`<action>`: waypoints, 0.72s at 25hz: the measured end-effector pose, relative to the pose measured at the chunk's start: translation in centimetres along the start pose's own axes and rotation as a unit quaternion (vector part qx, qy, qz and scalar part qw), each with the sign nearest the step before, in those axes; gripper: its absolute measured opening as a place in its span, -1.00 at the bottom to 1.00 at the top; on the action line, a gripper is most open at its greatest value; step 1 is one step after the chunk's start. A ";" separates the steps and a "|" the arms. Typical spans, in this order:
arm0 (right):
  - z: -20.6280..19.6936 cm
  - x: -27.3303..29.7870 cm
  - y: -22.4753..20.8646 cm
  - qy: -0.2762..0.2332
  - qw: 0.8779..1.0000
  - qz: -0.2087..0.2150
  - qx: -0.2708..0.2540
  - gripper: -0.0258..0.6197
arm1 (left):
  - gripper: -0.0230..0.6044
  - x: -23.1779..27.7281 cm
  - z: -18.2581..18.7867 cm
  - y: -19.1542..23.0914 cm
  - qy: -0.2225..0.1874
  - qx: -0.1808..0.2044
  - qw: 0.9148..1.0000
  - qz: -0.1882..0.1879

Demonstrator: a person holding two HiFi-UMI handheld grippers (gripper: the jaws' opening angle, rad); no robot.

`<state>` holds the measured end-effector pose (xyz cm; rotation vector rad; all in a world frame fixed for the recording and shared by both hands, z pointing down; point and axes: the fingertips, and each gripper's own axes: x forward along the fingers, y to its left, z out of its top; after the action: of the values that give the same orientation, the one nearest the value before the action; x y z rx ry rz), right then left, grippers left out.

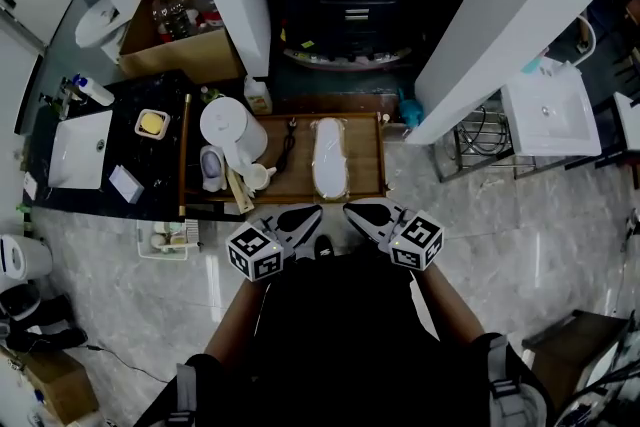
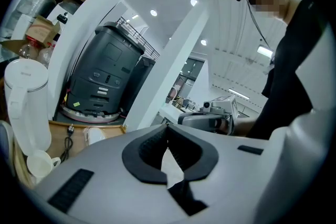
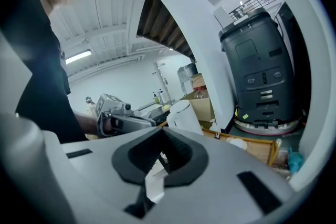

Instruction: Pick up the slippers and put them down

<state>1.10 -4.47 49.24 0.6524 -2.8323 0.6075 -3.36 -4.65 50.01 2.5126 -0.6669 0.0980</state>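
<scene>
Presently the left hand-held gripper (image 1: 312, 215) and right hand-held gripper (image 1: 352, 211) are both pressed together, pinching nothing, tips near each other. White oblong slipper (image 1: 328, 158) lies on brown wooden tray (image 1: 365, 165) just beyond them, right of white plastic kettle (image 1: 232, 127).

Kettle (image 1: 232, 128) crowds left half of the tray (image 1: 366, 177).

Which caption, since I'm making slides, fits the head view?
Left claw and right claw, shut, facing white slipper on wooden tray.
</scene>
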 end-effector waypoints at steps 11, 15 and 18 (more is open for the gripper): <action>0.0 -0.7 -0.4 -0.004 1.000 -0.012 0.001 -0.90 | -0.89 0.6 0.7 -0.2 -0.002 0.001 1.000 -0.007; -0.1 -0.6 -0.3 -0.004 1.000 -0.013 0.001 -0.90 | -0.89 0.5 0.7 -0.1 -0.001 0.001 1.000 -0.009; -0.2 -0.6 -0.2 -0.002 1.000 -0.014 0.000 -0.90 | -0.89 0.5 0.6 -0.2 0.001 0.002 1.000 -0.011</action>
<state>1.72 -4.38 49.36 0.6930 -2.8220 0.6008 -2.84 -5.01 49.45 2.5233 -0.6400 0.0942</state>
